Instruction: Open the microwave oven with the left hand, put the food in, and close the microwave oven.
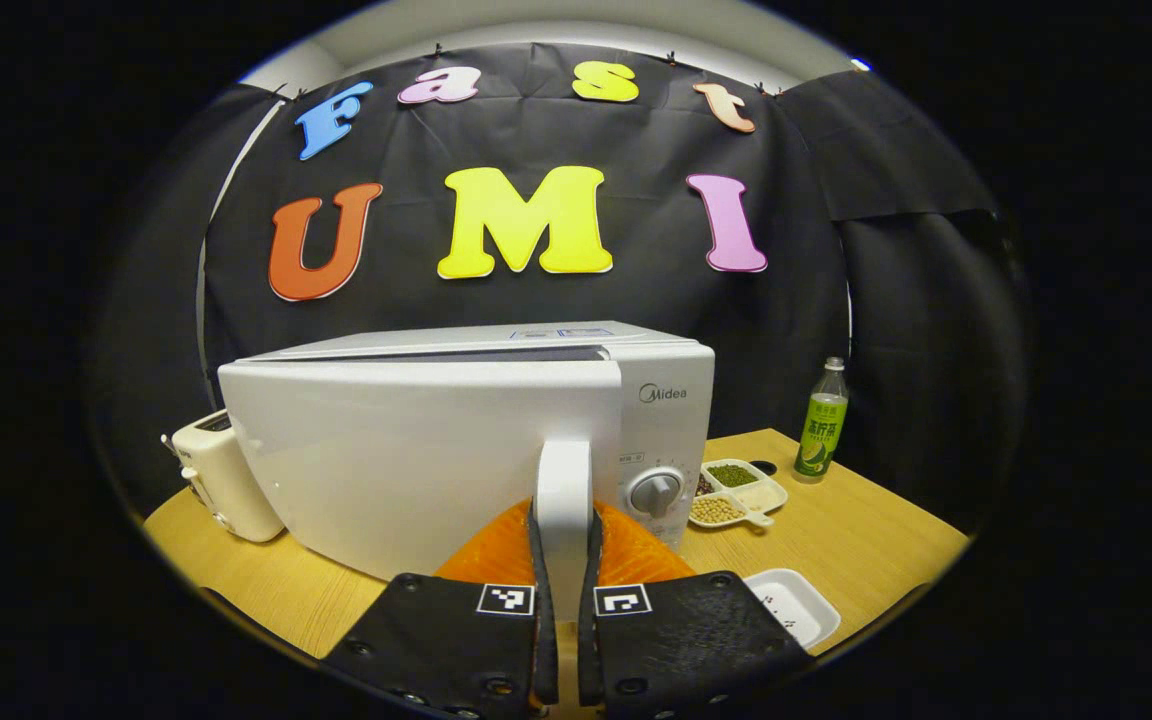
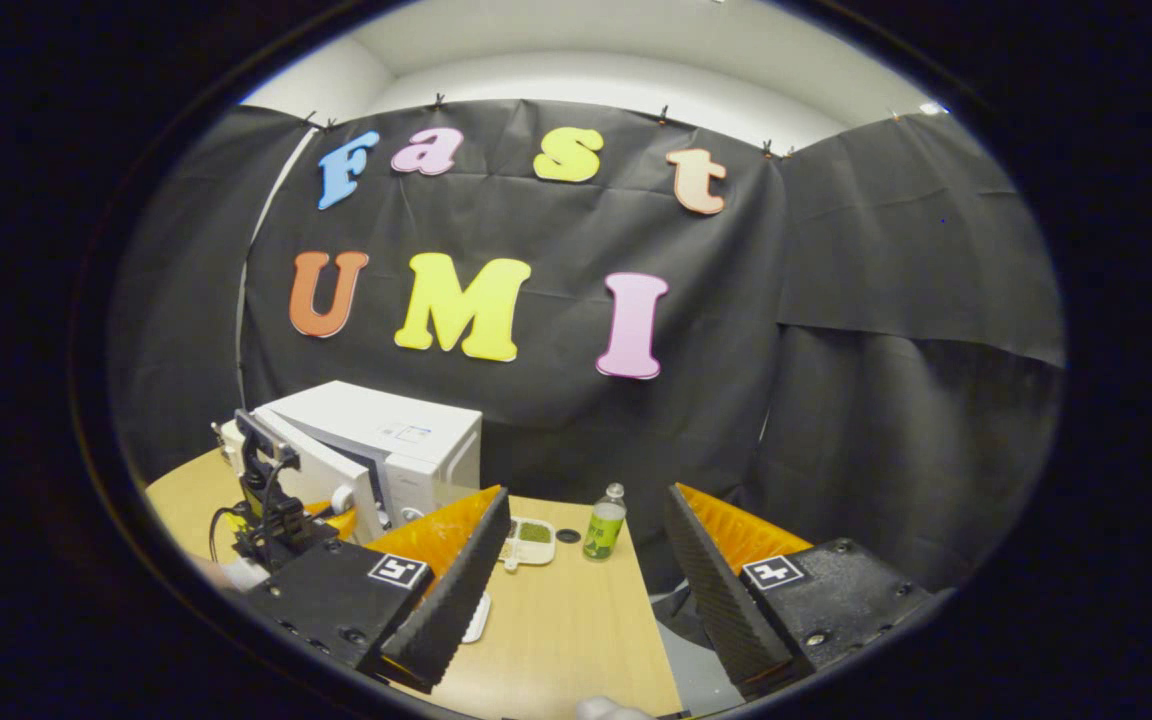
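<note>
White microwave oven stands on the wooden table, its door swung slightly ajar. The left gripper has its jaws clamped on the door's handle. The right gripper hovers well apart to the side, jaws spread wide, near a green bottle.
</note>
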`<state>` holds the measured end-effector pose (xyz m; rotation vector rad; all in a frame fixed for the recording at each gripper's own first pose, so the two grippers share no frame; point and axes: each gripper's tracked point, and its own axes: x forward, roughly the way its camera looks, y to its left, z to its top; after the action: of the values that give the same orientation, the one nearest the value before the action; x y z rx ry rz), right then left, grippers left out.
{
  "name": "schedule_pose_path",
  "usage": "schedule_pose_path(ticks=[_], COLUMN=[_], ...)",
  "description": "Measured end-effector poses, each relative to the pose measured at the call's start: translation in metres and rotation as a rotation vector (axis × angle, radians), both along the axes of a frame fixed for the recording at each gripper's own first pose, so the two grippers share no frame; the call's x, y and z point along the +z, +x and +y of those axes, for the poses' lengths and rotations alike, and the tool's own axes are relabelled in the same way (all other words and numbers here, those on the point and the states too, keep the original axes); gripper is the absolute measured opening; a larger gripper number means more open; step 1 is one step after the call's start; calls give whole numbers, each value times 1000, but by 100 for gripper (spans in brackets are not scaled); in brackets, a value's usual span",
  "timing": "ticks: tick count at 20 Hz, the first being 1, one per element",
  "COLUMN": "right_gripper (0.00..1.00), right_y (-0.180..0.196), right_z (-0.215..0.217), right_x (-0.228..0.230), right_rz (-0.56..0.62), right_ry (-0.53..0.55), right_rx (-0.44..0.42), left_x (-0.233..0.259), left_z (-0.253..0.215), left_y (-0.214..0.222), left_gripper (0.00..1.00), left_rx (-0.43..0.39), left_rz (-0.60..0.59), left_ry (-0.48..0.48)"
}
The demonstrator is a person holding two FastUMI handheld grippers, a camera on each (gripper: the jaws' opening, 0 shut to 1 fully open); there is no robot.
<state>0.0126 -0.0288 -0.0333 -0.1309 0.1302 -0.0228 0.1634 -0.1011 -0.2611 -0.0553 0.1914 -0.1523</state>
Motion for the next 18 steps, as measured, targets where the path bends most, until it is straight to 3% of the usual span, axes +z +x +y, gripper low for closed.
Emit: schedule_pose_path(ticks=[4, 6, 11, 12, 15, 18], right_gripper=[99, 99, 99, 99, 99, 99], right_y=[1, -2, -11, -14, -21, -27], right_z=[27, 38, 67, 74, 92, 105], right_x=[-11, -14, -17, -17, -17, -25], right_rz=[18, 21, 29, 29, 25, 41], right_ry=[23, 28, 23, 23, 5, 1], right_rx=[45, 57, 97, 106, 135, 153], left_x=[-2, -1, 13, 11, 9, 6], left_z=[27, 44, 94, 102, 124, 148], left_y=[-49, -72, -108, -114, -131, -152], left_gripper=[7, 14, 52, 71, 93, 95], left_rx=[2, 26, 96, 102, 133, 162], left_rz=[15, 17, -10, -2, 7, 20], left_ry=[7, 33, 112, 112, 101, 101])
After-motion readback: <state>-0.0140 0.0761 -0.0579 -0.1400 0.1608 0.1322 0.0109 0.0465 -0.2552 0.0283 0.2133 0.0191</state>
